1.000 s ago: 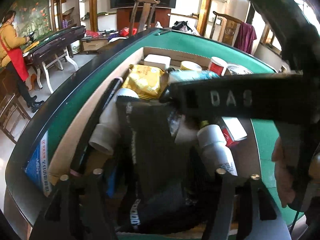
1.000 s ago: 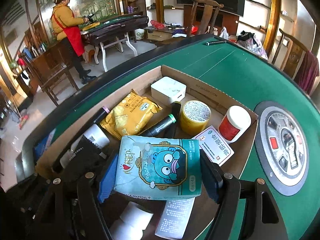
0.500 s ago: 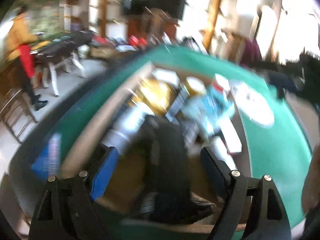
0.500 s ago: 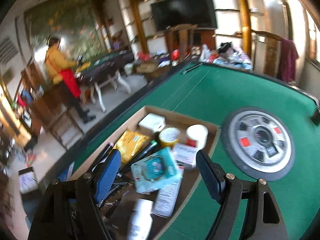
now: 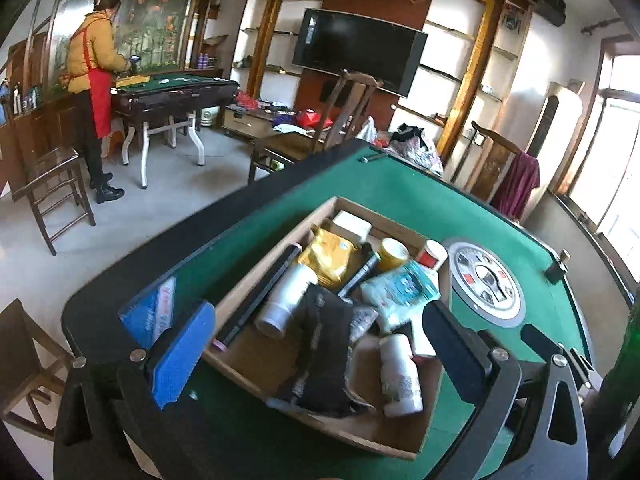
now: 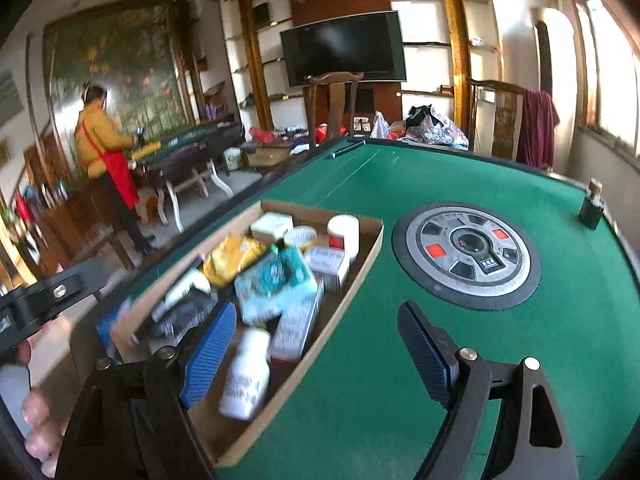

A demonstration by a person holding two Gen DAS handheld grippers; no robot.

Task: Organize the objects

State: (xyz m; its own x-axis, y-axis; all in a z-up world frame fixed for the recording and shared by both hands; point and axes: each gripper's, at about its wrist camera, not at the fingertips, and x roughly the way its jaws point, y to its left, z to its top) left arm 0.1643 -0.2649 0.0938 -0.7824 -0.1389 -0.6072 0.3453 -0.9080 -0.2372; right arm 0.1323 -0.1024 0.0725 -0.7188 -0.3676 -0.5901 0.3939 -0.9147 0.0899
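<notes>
Both released: left gripper (image 5: 316, 354) and right gripper (image 6: 316, 354) hovering empty above cardboard box (image 5: 256, 368). White bottle (image 5: 400, 376) at box's near edge: light, rigid, slippery; best pinched across midbody.

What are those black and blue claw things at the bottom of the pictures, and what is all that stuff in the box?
Those claws are tongs. A person holds one pair in each hand, and a small camera sits on each pair, looking forward along its two fingers. One picture comes from the left tongs, the other from the right tongs. Both pairs are open and hold nothing.

Below them is a green table with a round grey dial in its middle. On the table sits a flat cardboard box full of small things: a yellow packet, a blue tissue pack, a white bottle, a red jar with a white lid and a black cloth. Far behind, a woman in a red apron stands at another table.
</notes>
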